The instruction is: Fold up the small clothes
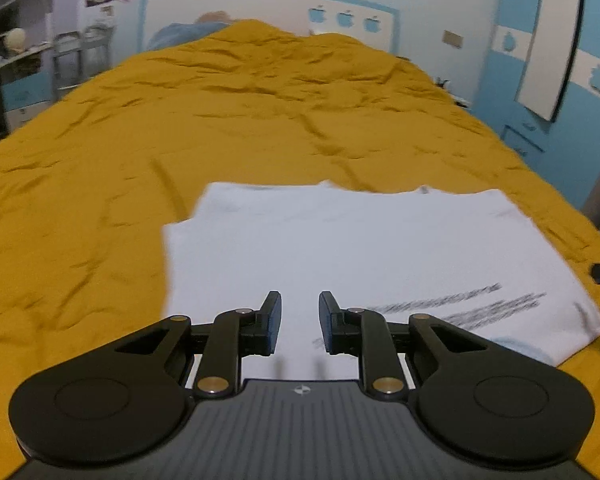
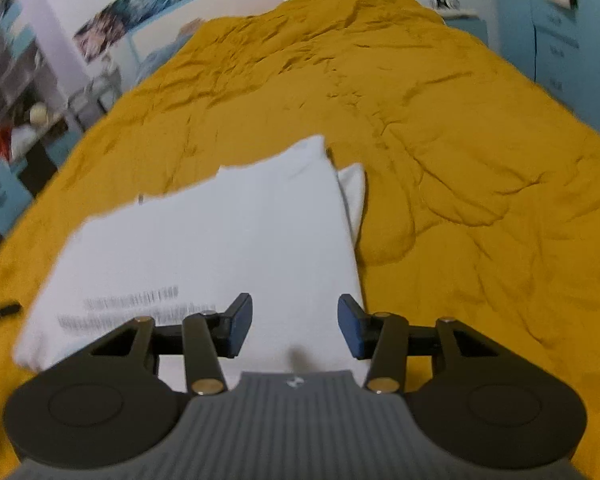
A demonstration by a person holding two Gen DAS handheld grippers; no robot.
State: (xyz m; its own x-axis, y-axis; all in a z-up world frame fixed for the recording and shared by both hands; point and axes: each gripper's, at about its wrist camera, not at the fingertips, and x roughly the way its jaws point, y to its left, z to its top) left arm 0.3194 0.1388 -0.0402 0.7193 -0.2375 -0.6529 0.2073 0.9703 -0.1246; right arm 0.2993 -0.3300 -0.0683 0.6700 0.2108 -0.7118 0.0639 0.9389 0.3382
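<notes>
Cloth of the white garment is judged light, limp and apt to slide over the crumpled yellow bedspread, on which it lies partly folded. Both the left gripper and right gripper are seen parted with nothing held. A doubled edge or corner is best pinched.

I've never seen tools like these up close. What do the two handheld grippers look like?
Both look alike. The left gripper and right gripper each have matte black linkage arms with brass-coloured pivot pins, two round black discs at the sides, and a grey ribbed body bearing a small round emblem. The jaws carry flat dark blue pads. No cables, hands or sleeves show.
</notes>
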